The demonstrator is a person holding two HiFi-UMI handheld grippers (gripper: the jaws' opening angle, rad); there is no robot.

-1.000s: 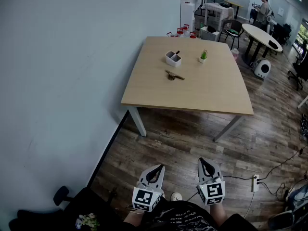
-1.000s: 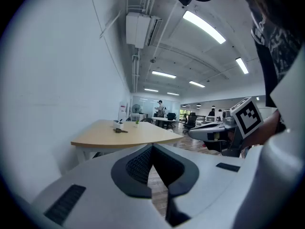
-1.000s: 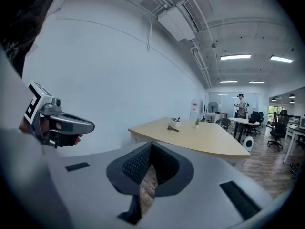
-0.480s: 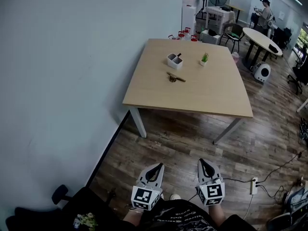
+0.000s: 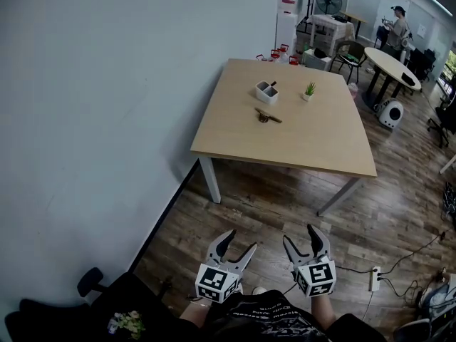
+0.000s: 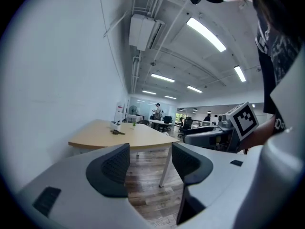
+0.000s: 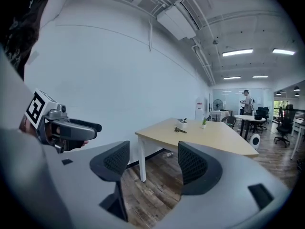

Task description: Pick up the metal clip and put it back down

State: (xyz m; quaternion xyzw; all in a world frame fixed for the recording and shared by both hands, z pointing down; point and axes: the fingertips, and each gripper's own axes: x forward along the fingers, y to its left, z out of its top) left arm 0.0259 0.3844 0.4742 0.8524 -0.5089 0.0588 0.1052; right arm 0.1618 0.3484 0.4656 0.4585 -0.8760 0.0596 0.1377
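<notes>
Clip (image 5: 268, 116) far beyond hand-held grippers (image 5: 239, 242) (image 5: 300, 234).

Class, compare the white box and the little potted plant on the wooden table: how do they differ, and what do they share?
The white box is the wider; the potted plant is narrower, with green leaves. The box holds a dark stick and sits nearer the wall than the plant. Both stand on the table, beyond the metal clip.
</notes>
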